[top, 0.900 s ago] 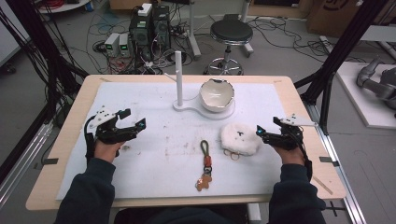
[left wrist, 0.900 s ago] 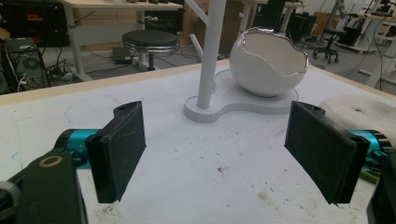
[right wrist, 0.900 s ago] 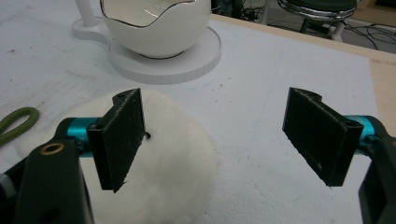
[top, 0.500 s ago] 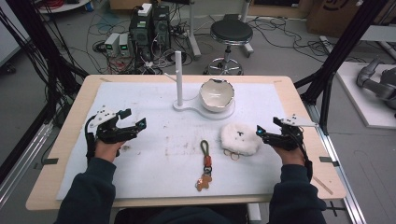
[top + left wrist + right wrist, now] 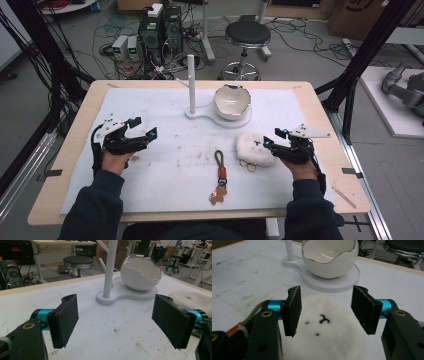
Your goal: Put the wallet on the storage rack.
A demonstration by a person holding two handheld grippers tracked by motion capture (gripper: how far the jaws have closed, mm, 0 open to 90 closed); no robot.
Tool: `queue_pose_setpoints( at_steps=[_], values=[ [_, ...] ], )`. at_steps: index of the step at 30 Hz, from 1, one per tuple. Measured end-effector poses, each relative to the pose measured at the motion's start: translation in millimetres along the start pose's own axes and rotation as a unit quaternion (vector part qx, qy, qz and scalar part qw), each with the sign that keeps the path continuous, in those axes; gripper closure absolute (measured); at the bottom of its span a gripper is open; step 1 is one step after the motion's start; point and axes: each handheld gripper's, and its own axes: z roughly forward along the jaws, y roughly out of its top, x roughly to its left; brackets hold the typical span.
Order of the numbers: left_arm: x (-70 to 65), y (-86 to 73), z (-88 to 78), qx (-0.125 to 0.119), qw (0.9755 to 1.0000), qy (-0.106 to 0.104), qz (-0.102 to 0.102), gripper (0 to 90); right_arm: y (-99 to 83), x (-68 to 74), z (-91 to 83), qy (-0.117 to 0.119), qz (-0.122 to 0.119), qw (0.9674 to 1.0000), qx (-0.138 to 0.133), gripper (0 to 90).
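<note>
My right claw [image 5: 270, 140] has crept to the fluffy white toy [image 5: 254, 149] on the desk [image 5: 310, 100] (jaws apart, nothing squeezed yet). I think the grab comes next. My left claw [image 5: 145, 127] waits wide open, well away.

table [image 5: 320, 107] carrying a white mat [image 5: 165, 115] | white stand [image 5: 191, 85] with upright post standing at mat's far middle; eggshell-shaped bowl [image 5: 231, 101] sitting on its base | keychain [image 5: 220, 172] lying near front edge | black stool [image 5: 247, 35] standing beyond table
</note>
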Motion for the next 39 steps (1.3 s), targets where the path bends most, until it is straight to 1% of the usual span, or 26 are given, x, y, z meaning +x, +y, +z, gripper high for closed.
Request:
queue_pose_setpoints(
  at_steps=[1,2,3,4,5,6,7,9,10,11,12,15,16,17,19,21,22,24,28,30,32,33,34,37,38,39],
  values=[
    [0.0,0.0,0.0,0.000,1.0000,0.000,0.000,21.0,0.0,0.0,0.0,0.000,0.000,1.0000,0.000,45.2],
    [0.4,-0.3,0.6,0.001,1.0000,-0.001,0.000,21.0,2.2,7.9,3.4,0.024,-0.009,0.9997,0.002,51.8],
    [1.0,-1.0,1.6,0.002,1.0000,-0.002,-0.001,21.0,2.9,12.4,5.7,0.035,-0.013,0.9993,0.007,53.1],
    [1.0,-1.0,1.6,0.002,1.0000,-0.002,-0.001,21.1,2.9,12.4,5.7,0.035,-0.013,0.9993,0.007,53.1],
    [1.5,-1.1,1.8,0.004,1.0000,-0.002,0.000,21.1,3.5,16.9,8.2,0.041,-0.021,0.9989,0.010,53.8],
    [1.5,-1.2,1.9,0.003,1.0000,-0.002,-0.002,21.0,4.9,26.0,12.2,0.050,-0.032,0.9981,0.016,54.4],
    [1.6,-1.2,1.8,0.004,1.0000,-0.002,-0.003,21.0,4.9,26.0,12.2,0.050,-0.032,0.9981,0.016,54.4],
    [1.9,-1.0,1.4,0.004,1.0000,-0.002,-0.002,21.1,6.4,34.6,15.3,0.058,-0.040,0.9974,0.016,53.6],
    [2.0,-0.9,1.2,0.005,1.0000,-0.001,-0.001,21.1,7.5,42.3,17.7,0.064,-0.044,0.9969,0.011,51.3],
    [1.6,-0.9,1.1,0.005,1.0000,-0.002,-0.001,21.0,7.7,46.1,18.6,0.066,-0.044,0.9968,0.008,50.9],
    [1.6,-0.9,1.1,0.005,1.0000,-0.002,-0.001,21.1,7.7,46.1,18.6,0.066,-0.044,0.9968,0.008,50.9],
    [1.4,-1.3,1.3,0.007,1.0000,-0.003,-0.001,21.1,5.6,53.1,23.9,0.088,-0.031,0.9956,0.001,48.3],
    [1.5,-1.5,1.6,0.007,1.0000,-0.003,-0.002,21.1,4.9,55.3,26.1,0.092,-0.027,0.9954,0.002,48.2],
    [2.3,-1.9,1.6,0.009,1.0000,-0.003,-0.001,21.2,4.2,59.9,30.5,0.099,-0.030,0.9946,0.013,47.4],
    [2.6,-2.2,1.7,0.009,1.0000,-0.003,-0.004,21.2,3.5,63.4,33.5,0.102,-0.036,0.9940,0.018,46.8],
    [2.9,-2.6,1.9,0.009,0.9999,-0.002,-0.005,21.2,3.2,64.6,34.3,0.102,-0.038,0.9939,0.021,46.5],
    [3.1,-2.8,1.9,0.009,0.9999,-0.002,-0.005,21.3,2.0,68.4,37.3,0.103,-0.042,0.9933,0.031,45.2],
    [3.1,-2.9,1.8,0.011,0.9999,-0.001,-0.005,21.4,0.9,71.5,39.0,0.103,-0.045,0.9929,0.038,45.1],
    [3.2,-2.9,1.6,0.011,0.9999,0.000,-0.005,21.5,-1.1,73.7,41.6,0.107,-0.047,0.9922,0.043,45.1],
    [3.2,-2.9,1.5,0.012,0.9999,-0.001,-0.004,21.5,-0.9,73.1,41.2,0.103,-0.048,0.9926,0.043,45.1],
    [2.8,-3.1,1.5,0.012,0.9999,-0.001,-0.005,21.7,-0.8,66.8,38.6,0.094,-0.044,0.9938,0.040,45.0],
    [2.7,-3.1,1.6,0.012,0.9999,-0.001,-0.005,21.7,-0.8,66.8,38.6,0.094,-0.044,0.9938,0.040,45.0],
    [2.6,-3.1,1.6,0.013,0.9999,-0.001,-0.005,21.8,-1.2,61.9,36.6,0.086,-0.039,0.9948,0.036,44.9],
    [2.8,-3.2,1.7,0.012,0.9999,0.000,-0.006,21.8,-1.2,56.8,34.3,0.078,-0.036,0.9957,0.035,44.7],
    [3.0,-3.2,1.6,0.012,0.9999,-0.001,-0.006,21.9,-1.2,54.0,33.1,0.069,-0.036,0.9964,0.035,44.5],
    [3.1,-3.2,1.6,0.012,0.9999,-0.001,-0.006,21.9,-1.8,48.5,31.5,0.050,-0.039,0.9973,0.038,44.4]
  ],
)
